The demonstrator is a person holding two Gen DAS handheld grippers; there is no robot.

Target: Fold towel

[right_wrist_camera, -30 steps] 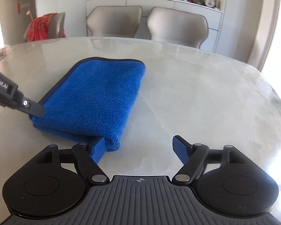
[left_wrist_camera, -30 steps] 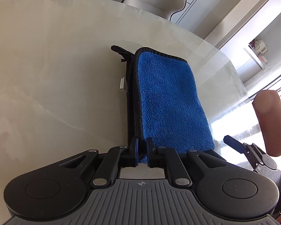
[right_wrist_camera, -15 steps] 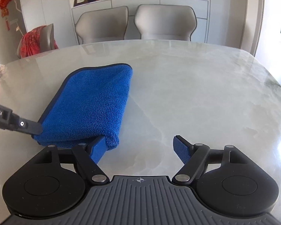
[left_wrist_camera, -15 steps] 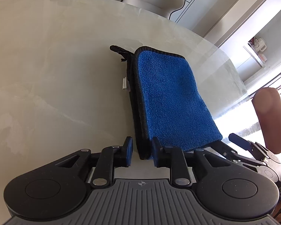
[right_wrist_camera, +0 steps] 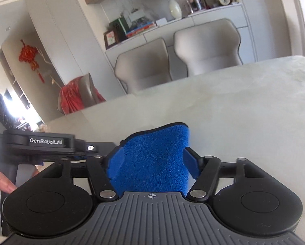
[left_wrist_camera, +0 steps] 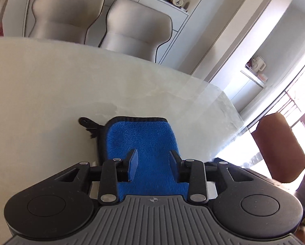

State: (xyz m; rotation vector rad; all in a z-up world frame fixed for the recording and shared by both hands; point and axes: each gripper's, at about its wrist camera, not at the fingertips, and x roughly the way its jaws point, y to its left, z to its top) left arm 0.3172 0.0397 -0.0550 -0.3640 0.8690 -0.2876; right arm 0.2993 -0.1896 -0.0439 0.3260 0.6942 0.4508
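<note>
A blue towel [left_wrist_camera: 144, 140] with black trim lies folded on the pale marble table [left_wrist_camera: 50, 85]; a black hanging loop sticks out at its far left corner. My left gripper [left_wrist_camera: 152, 157] is open, its fingers apart above the towel's near part. In the right wrist view the towel [right_wrist_camera: 154, 155] fills the gap between the fingers of my right gripper [right_wrist_camera: 154, 159], which is open; whether the pads touch the cloth I cannot tell. The left gripper's body [right_wrist_camera: 44, 143] shows at the left of the right wrist view.
Two beige chairs [left_wrist_camera: 103, 22] stand at the table's far side, with a sideboard behind. A chair with a red cloth [right_wrist_camera: 77, 96] stands at the left. A brown chair back [left_wrist_camera: 279, 149] is at the right table edge.
My left gripper opened, let go of the towel's edge and tilted up. My right gripper moved in over the towel's near end and tilted up; the towel now sits between its fingers.
</note>
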